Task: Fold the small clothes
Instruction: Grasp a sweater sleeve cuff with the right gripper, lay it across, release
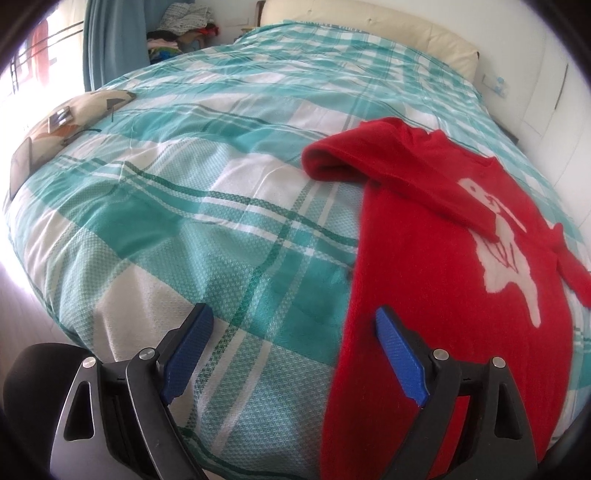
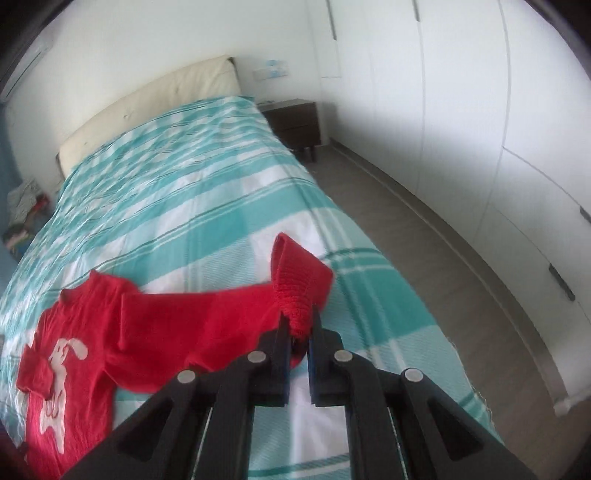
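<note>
A small red sweater (image 1: 443,280) with a white rabbit motif lies on the teal and white checked bedspread (image 1: 207,192). Its left sleeve (image 1: 388,166) is folded over the chest. My left gripper (image 1: 293,325) is open, its blue pads straddling the sweater's left hem edge just above the bed. In the right wrist view the sweater (image 2: 110,332) lies at lower left. My right gripper (image 2: 299,325) is shut on the cuff of the right sleeve (image 2: 299,280) and holds it raised above the bed, the sleeve stretched out from the body.
A cream headboard (image 2: 155,99) stands at the far end of the bed. A patterned cushion (image 1: 62,125) lies at the bed's left edge. A dark nightstand (image 2: 295,122), white wardrobes (image 2: 461,129) and grey floor (image 2: 424,277) lie to the right. A clothes pile (image 1: 181,29) sits in the far corner.
</note>
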Available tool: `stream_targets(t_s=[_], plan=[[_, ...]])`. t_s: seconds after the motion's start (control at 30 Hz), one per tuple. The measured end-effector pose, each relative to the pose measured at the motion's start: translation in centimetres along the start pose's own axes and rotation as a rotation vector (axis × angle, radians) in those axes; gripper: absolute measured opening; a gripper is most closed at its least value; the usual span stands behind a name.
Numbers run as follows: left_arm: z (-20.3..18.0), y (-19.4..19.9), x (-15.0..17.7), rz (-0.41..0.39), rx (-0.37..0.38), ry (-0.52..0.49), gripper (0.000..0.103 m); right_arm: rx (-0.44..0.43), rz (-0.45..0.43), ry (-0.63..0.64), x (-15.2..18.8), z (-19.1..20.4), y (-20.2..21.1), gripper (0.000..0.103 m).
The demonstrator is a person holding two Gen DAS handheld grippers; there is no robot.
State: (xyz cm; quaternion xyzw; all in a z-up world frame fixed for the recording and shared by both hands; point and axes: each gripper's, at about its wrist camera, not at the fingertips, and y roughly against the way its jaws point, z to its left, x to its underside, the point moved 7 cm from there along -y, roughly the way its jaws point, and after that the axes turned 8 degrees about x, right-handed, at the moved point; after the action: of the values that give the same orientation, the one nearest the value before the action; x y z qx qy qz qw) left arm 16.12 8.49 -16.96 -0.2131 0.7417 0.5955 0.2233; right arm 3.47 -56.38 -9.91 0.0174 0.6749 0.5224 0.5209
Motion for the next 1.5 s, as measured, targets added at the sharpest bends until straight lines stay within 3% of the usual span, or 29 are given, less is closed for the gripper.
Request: stream_targets(t_s=[0.17,0.37,0.57,0.87,0.93,1.03,1.1,1.17,1.23,1.33,1.43,1.5], plan=[[-0.1,0.2,0.3,-0.009,-0.027,-0.035,0.090,-0.008,0.052,-0.180,3.4,-4.0,-1.8,0.006],[-0.3,-0.1,0.5,-0.006,-0.059,-0.064,0.091,-0.036,0.136,-0.397,4.7,-7.8,-3.9,0.005],[-0.5,-0.3,0.6,-0.005,-0.076,-0.083,0.091,-0.007,0.127,-0.431,4.9,-8.0,-4.1,0.005],[-0.5,-0.3,0.6,-0.004,-0.074,-0.083,0.091,-0.126,0.122,-0.552,5.6,-9.1,-4.0,0.006],[-0.6,-0.1,0.8,-0.002,-0.072,-0.088,0.091,-0.098,0.105,-0.548,5.6,-9.1,-3.6,0.008],[-0.5,0.8,0.8,-0.002,-0.070,-0.096,0.091,0.051,0.059,-0.531,5.5,-10.3,-2.2,0.017],[-0.5,1.8,0.5,-0.009,-0.073,-0.102,0.091,0.135,0.027,-0.574,5.7,-12.0,-1.1,0.026],[-0.7,3.5,-0.9,-0.035,-0.063,-0.117,0.091,0.190,-0.041,-0.622,5.7,-13.8,0.7,0.029],[-1.8,6.0,-3.5,-0.099,-0.037,-0.159,0.091,0.186,-0.129,-0.630,5.2,-14.2,2.9,0.031],[-5.3,8.1,-7.4,-0.145,0.019,-0.300,0.099,0.116,-0.232,-0.564,4.5,-12.0,5.9,0.048],[-10.7,5.4,-8.3,-0.039,0.116,-0.522,0.101,0.034,-0.295,-0.449,4.5,-8.0,8.2,0.059],[-13.8,1.9,-7.5,0.018,0.110,-0.667,0.101,-0.008,-0.301,-0.372,4.9,-5.3,8.9,0.064]])
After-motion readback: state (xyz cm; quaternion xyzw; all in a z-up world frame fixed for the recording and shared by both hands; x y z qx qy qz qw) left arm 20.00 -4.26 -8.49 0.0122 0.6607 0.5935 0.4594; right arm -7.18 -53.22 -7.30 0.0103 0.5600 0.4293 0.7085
